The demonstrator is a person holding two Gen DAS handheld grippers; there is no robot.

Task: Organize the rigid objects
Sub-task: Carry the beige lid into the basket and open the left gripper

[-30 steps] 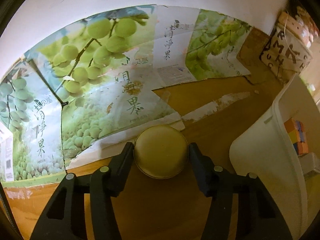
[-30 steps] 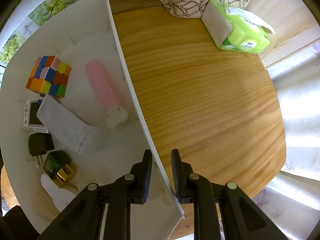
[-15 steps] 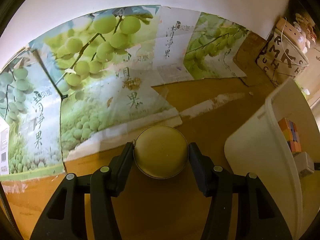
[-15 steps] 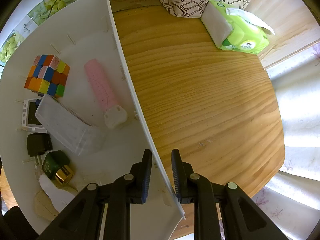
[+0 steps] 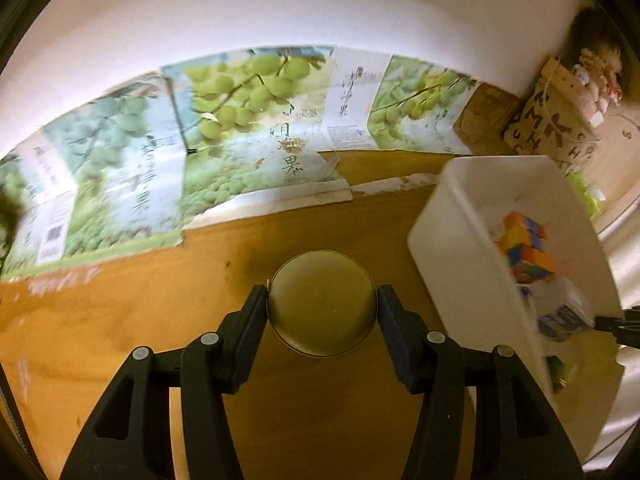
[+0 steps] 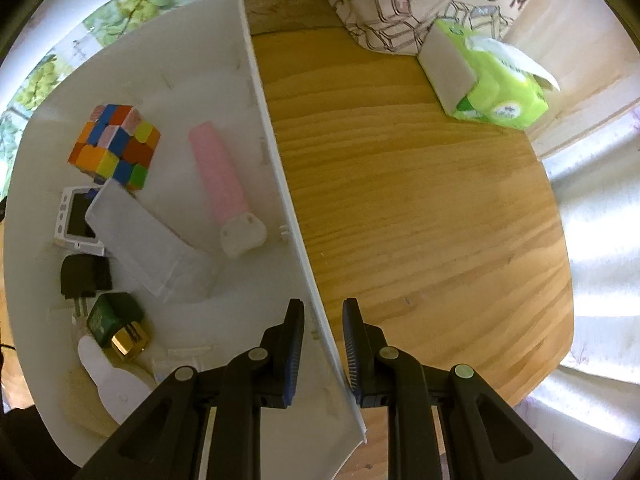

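A round gold tin (image 5: 320, 314) sits between the pads of my left gripper (image 5: 322, 294), which is shut on it above the wooden table. To its right stands the white bin (image 5: 452, 248), with a colour cube (image 5: 524, 246) inside. My right gripper (image 6: 322, 312) points straight down and straddles the bin's long rim (image 6: 272, 132), shut on it. In the right wrist view the bin holds the cube (image 6: 114, 146), a pink-handled tool (image 6: 218, 172), a clear plastic box (image 6: 140, 240), a black plug (image 6: 82, 276) and a green bottle with a gold cap (image 6: 116, 320).
Grape-print cardboard (image 5: 240, 140) leans against the wall behind the table. A printed bag (image 6: 420, 0) and a green tissue pack (image 6: 492, 80) stand at the table's far end. Bare wood (image 6: 420, 220) lies to the right of the bin.
My left gripper has risen and swung towards the bin with the tin in it, so the bin's inside now shows. The right gripper has kept its place on the rim.
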